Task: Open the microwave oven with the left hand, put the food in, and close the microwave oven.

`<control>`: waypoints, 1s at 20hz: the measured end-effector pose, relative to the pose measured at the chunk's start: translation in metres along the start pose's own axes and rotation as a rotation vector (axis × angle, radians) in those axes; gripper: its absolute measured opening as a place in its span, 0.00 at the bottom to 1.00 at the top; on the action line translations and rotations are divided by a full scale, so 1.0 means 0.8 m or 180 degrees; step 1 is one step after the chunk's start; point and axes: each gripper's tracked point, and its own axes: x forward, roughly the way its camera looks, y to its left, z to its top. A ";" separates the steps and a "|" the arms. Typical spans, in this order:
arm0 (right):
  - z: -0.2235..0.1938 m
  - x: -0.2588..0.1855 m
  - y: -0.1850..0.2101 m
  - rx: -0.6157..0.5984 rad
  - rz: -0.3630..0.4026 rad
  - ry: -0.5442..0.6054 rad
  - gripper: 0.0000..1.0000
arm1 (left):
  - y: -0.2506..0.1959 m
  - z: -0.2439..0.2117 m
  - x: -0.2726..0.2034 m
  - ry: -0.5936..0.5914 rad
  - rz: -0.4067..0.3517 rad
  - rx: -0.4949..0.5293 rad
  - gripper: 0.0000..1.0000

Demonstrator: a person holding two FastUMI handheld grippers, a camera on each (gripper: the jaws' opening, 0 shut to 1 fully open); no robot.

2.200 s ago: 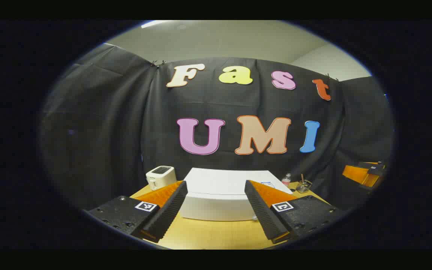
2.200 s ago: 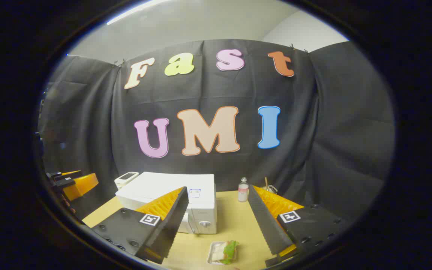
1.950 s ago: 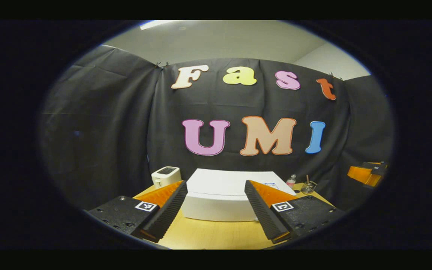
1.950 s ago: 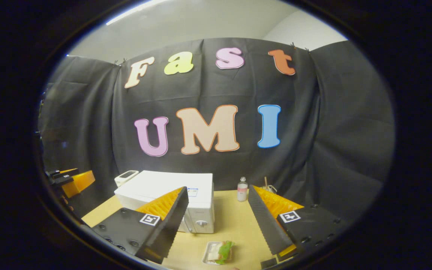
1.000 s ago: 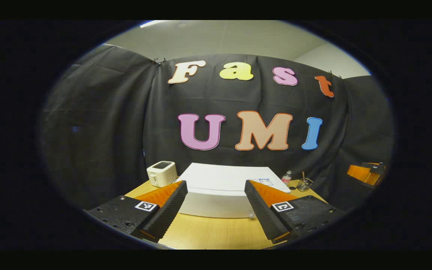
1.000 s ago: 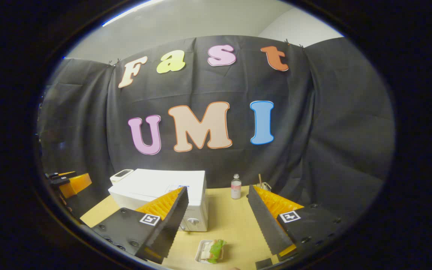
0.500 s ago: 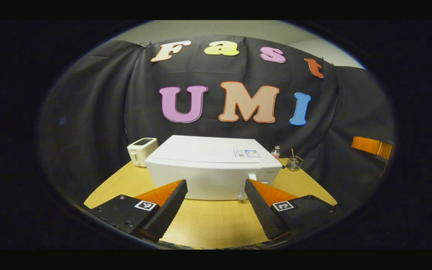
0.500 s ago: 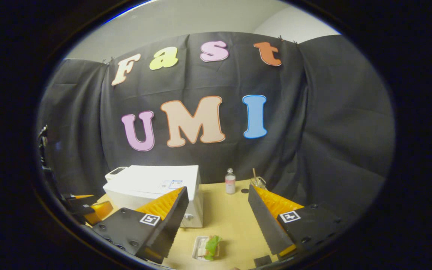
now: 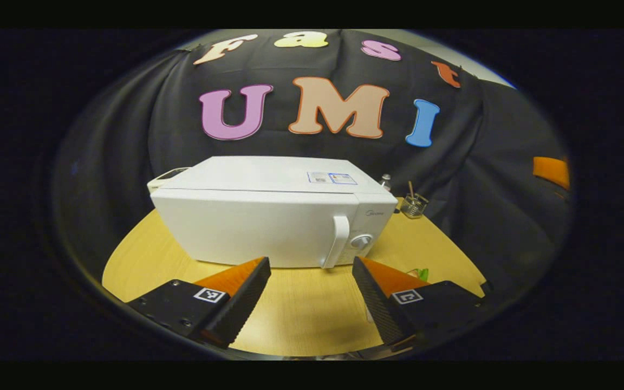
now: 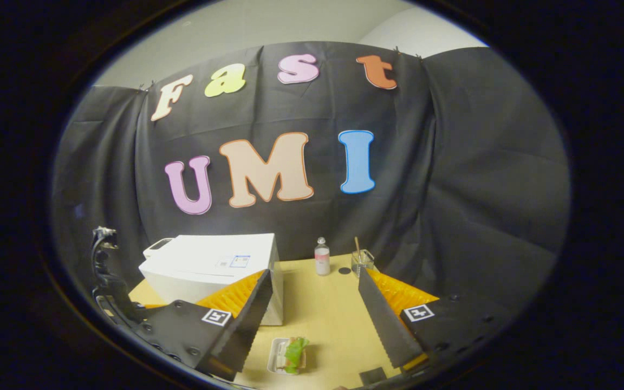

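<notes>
The wooden table (image 9: 301, 314) took up the floor of the booth, its pale top curving away toward the black cloth wall (image 9: 106, 141). On it sat the white microwave oven (image 9: 258, 227), by far the biggest thing there — door shut, its upright handle (image 9: 336, 241) near the right end of the front, with a round dial (image 9: 361, 242) just beside the handle. In the right gripper view the same microwave oven (image 10: 209, 265) stood to the left, partly behind that gripper's near finger.

The left gripper (image 9: 311, 292) hung over the table in front of the oven, its two fingers spread wide with nothing between them, well short of the handle. The right gripper (image 10: 314, 309) was likewise held apart and empty above the table, to the right of the oven. At the far right edge of the left gripper view an orange part of the other gripper (image 9: 551, 171) showed against the cloth.

A toaster (image 9: 167, 174) peeked out behind the oven's left rear corner. The food (image 10: 288, 355) lay on the table in a small white tray — a sandwich with a green leaf on top — below and between the right gripper's fingers, near the oven's front right corner but not touching it. In the left gripper view only a bit of green leaf (image 9: 419, 273) could be seen beside the right-hand finger.

At the back of the table stood a small clear bottle (image 10: 322, 257) with a pink label, and just beside it a little glass jar (image 10: 362, 259) with a stick in it.
</notes>
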 end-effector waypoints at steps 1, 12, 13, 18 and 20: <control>0.001 0.003 -0.003 0.0005 0.0003 0.0000 0.99 | -0.005 -0.005 0.011 0.0036 -0.0018 0.0005 0.96; -0.005 0.039 -0.032 0.0047 0.0005 0.0140 0.99 | -0.031 -0.021 0.111 0.0316 -0.0046 -0.0215 0.83; -0.006 0.042 -0.035 0.0034 0.0010 0.0163 0.99 | -0.033 -0.023 0.119 0.0316 -0.0042 -0.0255 0.83; -0.020 0.058 -0.045 -0.0037 0.0025 0.0310 0.92 | -0.032 -0.033 0.144 0.0397 0.0054 -0.0319 0.75; -0.025 0.062 -0.045 -0.0019 0.0063 0.0378 0.92 | -0.033 -0.032 0.149 0.0408 0.0073 -0.0297 0.65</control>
